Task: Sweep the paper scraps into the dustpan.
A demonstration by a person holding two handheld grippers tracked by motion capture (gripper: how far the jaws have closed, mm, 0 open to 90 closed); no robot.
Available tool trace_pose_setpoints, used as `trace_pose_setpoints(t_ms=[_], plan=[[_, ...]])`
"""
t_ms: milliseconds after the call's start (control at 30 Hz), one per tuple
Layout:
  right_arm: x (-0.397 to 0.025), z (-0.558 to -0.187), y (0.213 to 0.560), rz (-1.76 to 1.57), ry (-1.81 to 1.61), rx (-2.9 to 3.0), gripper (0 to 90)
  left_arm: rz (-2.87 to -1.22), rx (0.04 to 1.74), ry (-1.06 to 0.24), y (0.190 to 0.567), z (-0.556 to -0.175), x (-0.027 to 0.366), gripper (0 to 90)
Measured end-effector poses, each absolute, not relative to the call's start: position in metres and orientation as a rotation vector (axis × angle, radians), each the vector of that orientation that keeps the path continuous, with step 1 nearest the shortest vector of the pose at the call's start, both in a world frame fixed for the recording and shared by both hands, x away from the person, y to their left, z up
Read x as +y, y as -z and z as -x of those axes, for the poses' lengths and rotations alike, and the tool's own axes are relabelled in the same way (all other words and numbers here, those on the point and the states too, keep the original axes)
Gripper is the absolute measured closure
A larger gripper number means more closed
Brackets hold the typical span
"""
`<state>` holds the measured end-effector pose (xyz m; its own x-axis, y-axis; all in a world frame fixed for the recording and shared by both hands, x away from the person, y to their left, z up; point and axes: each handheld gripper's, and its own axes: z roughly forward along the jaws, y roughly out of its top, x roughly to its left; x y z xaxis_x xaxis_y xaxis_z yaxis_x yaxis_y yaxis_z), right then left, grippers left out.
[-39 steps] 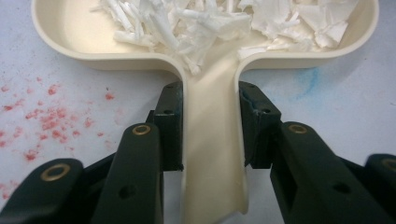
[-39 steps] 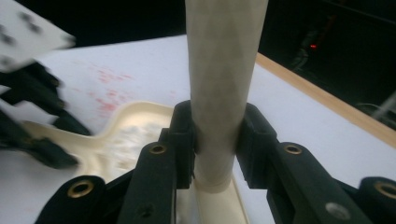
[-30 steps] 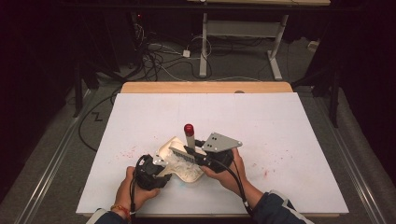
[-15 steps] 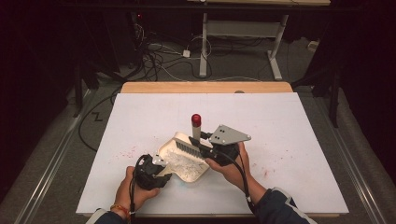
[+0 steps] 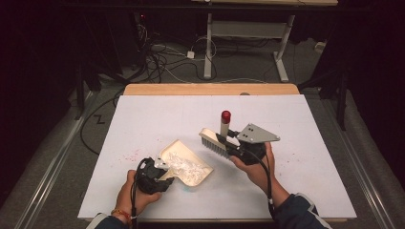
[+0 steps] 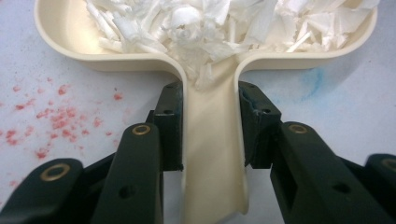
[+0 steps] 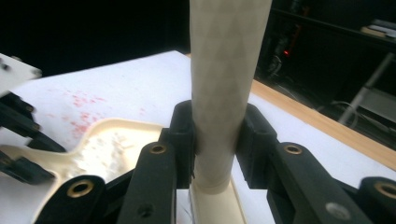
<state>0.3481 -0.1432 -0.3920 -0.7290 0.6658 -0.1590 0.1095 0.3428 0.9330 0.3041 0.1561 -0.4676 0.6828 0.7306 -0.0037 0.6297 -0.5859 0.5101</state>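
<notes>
1. The brush [image 5: 217,136] has lifted away from the dustpan [image 5: 188,164] since half a second ago and now hangs to its right, apart from it.
2. The cream dustpan lies on the white tabletop [image 5: 157,114], heaped with white paper shreds [image 6: 224,23].
3. The left claw [image 6: 210,126] pinches the dustpan's handle (both pads touching).
4. The right claw [image 7: 215,135] is clamped on the brush's cream, red-tipped handle.

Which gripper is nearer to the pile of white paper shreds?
Left. The left gripper grips the dustpan handle beside the white shreds; the right gripper holds the brush, raised off to the right.
</notes>
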Motion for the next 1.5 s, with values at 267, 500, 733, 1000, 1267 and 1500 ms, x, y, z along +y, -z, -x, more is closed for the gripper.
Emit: trace_pose_setpoints(t_ms=[267, 500, 733, 1000, 1267, 1500], plan=[[-0.173, -0.352, 0.399, -0.732, -1.268, 2.05, 71.3, -2.416, 1.057, -0.282, 0.468, -0.305, 0.157, 63.3], [-0.163, -0.368, 0.407, -0.742, -1.227, 2.036, 71.3, -2.416, 1.066, -0.289, 0.468, -0.307, 0.156, 63.2], [-0.13, -0.387, 0.415, -0.699, -1.205, 2.026, 71.4, -2.419, 1.061, -0.287, 0.47, -0.309, 0.155, 63.3], [-0.109, -0.373, 0.418, -0.585, -1.277, 2.151, 71.3, -2.412, 1.061, -0.282, 0.471, -0.308, 0.158, 63.3], [-0.112, -0.334, 0.403, -0.443, -1.411, 2.262, 71.4, -2.414, 1.07, -0.29, 0.47, -0.307, 0.158, 63.3], [-0.133, -0.327, 0.384, -0.494, -1.47, 2.186, 71.3, -2.42, 1.066, -0.292, 0.47, -0.308, 0.158, 63.3]])
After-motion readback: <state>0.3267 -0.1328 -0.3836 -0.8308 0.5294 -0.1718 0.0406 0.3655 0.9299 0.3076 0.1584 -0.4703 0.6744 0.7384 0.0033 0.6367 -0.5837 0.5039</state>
